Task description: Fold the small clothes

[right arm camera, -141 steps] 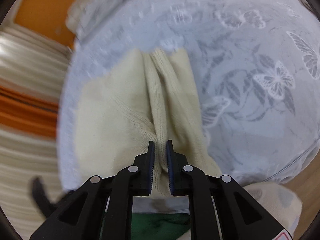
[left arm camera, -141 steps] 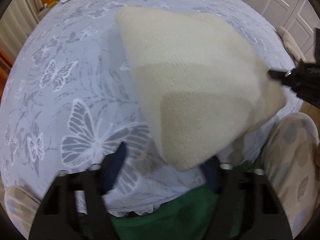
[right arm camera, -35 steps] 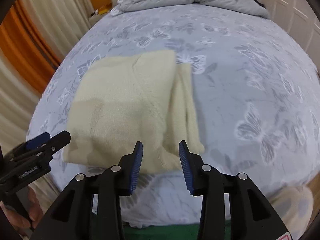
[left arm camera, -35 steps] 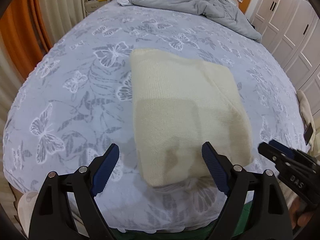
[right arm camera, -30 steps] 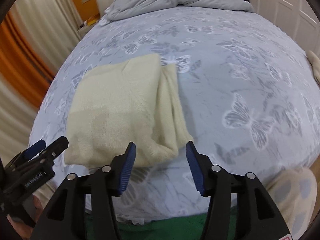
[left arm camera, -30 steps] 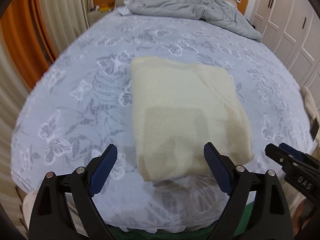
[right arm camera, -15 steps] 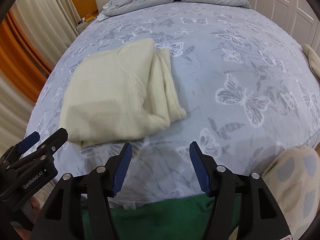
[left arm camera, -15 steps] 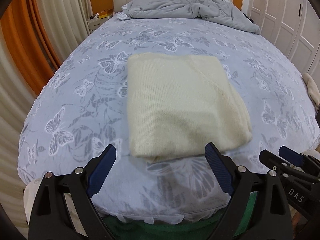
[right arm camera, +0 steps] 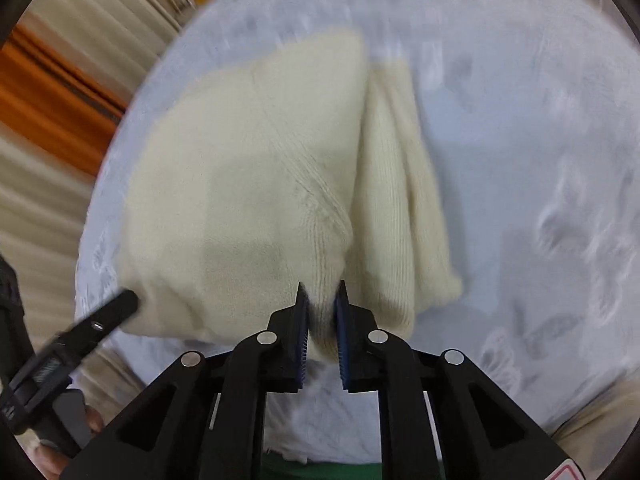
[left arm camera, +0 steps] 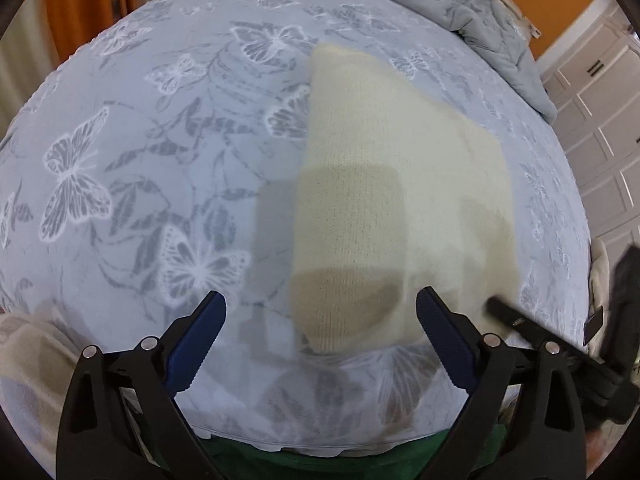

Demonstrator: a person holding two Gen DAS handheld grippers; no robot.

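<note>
Now, garment: we count one folded cream knitted sweater [left arm camera: 400,184] [right arm camera: 256,184], lying on the bed near its front edge, with a narrower folded strip along its right side in the right wrist view.
Bed: one pale blue bedspread printed with white and grey butterflies [left arm camera: 140,160] [right arm camera: 540,140] lies under the sweater.
Right tool: our right gripper [right arm camera: 322,320], black with two blue-padded fingers, is clamped on the near corner of the sweater; knit bulges between the pads. In the left wrist view it reaches in from the right [left arm camera: 504,310] and meets the sweater's lower right edge.
Left tool: our left gripper [left arm camera: 320,320] has its two blue-padded fingers spread wide apart, with the near end of the sweater between them and neither pad touching it. In the right wrist view its black tip [right arm camera: 120,304] sits at the sweater's lower left edge; whether it touches there, we cannot tell.
Bedding: one crumpled grey quilt [left arm camera: 460,12] lies at the far end of the bed.
Surroundings: one orange curtain [right arm camera: 52,108] hangs at the left, and white panelled wardrobe doors [left arm camera: 596,120] stand at the right.
Sharpness: the right wrist view is smeared, so the butterfly print there is hard to read.
</note>
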